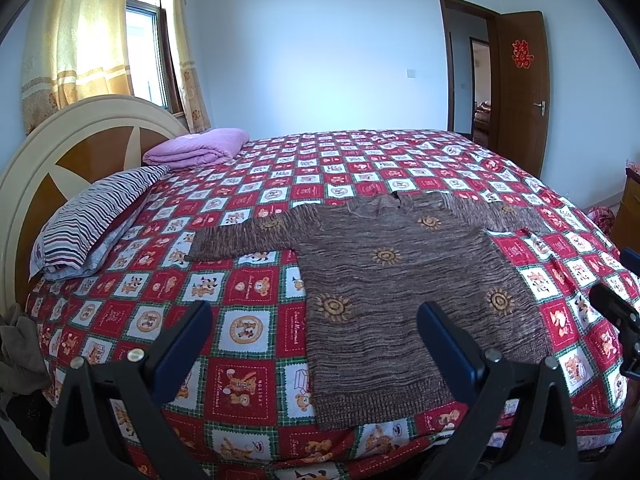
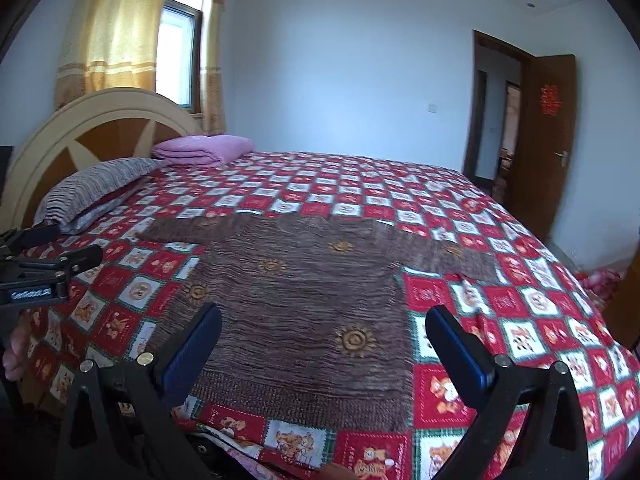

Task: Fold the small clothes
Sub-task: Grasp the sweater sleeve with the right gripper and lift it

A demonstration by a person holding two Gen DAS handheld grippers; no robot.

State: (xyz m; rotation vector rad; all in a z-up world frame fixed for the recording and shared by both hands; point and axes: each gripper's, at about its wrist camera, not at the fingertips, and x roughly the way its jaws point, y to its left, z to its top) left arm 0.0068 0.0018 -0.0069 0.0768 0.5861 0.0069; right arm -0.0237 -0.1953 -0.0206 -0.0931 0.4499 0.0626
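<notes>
Lying flat on bed (image 1: 256, 184), brown knit sweater (image 1: 400, 292): soft, limp, likely light. Both grippers' fingers open, empty. Pinch hem corners.

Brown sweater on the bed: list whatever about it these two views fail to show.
- Sweater hem: in the left wrist view, the open left gripper partly covers the near edge.
- Knit detail: the right wrist view is motion-blurred, so the sweater pattern smears.
- Left cuff: in the right wrist view, blurred and dark; its end is unclear.
- Underside: hidden against the bedspread in both views.
</notes>
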